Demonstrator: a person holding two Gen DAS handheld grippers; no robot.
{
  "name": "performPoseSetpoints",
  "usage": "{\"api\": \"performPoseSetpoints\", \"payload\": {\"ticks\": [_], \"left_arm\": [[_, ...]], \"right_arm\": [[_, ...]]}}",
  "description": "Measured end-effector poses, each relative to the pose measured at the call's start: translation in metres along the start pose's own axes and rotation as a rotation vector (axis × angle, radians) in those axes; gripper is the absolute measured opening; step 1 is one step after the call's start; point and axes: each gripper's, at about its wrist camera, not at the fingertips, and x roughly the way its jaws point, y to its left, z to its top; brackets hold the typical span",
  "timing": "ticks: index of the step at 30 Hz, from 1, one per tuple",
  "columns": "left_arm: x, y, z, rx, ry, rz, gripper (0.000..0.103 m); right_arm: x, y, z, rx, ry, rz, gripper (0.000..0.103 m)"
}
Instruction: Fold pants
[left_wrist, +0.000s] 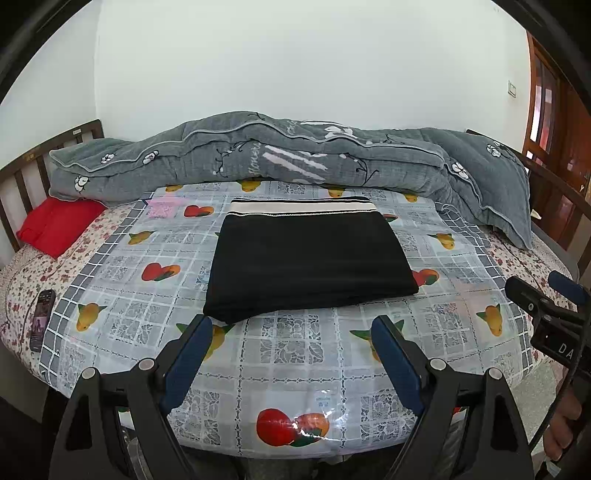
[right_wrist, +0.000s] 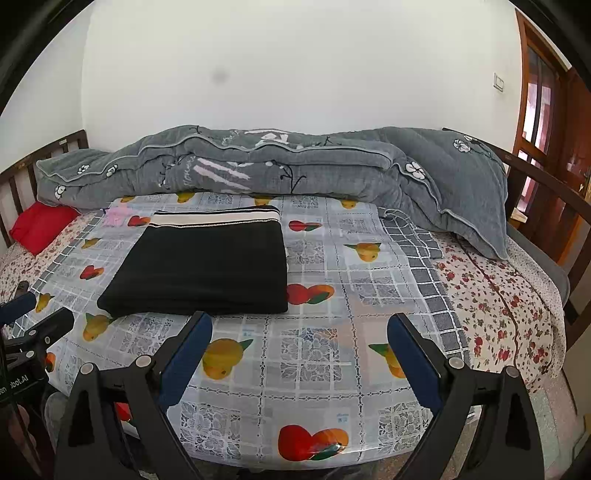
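The black pants lie folded on the bed, just ahead of the left claw and ahead-left of the right claw. Both claws are wide open, holding nothing.

The black pants lie folded in a flat rectangle, striped waistband at the far edge, just ahead of the left gripper.
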Motion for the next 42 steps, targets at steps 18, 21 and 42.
{"api": "performPoseSetpoints", "payload": {"ticks": [18,21,42], "left_arm": [[-0.001,0.001,0.0,-0.001,0.001,0.002,0.087],[-0.001,0.001,0.0,0.0,0.001,0.001,0.087],[-0.005,-0.002,0.001,-0.007,-0.004,0.0,0.087]], "right_arm": [[-0.004,-0.001,0.002,0.003,-0.006,0.0,0.095],[-0.005,0.0,0.002,0.004,-0.007,-0.002,0.095],[-0.011,0.007,0.005,0.001,-0.015,-0.009,0.095]]}}
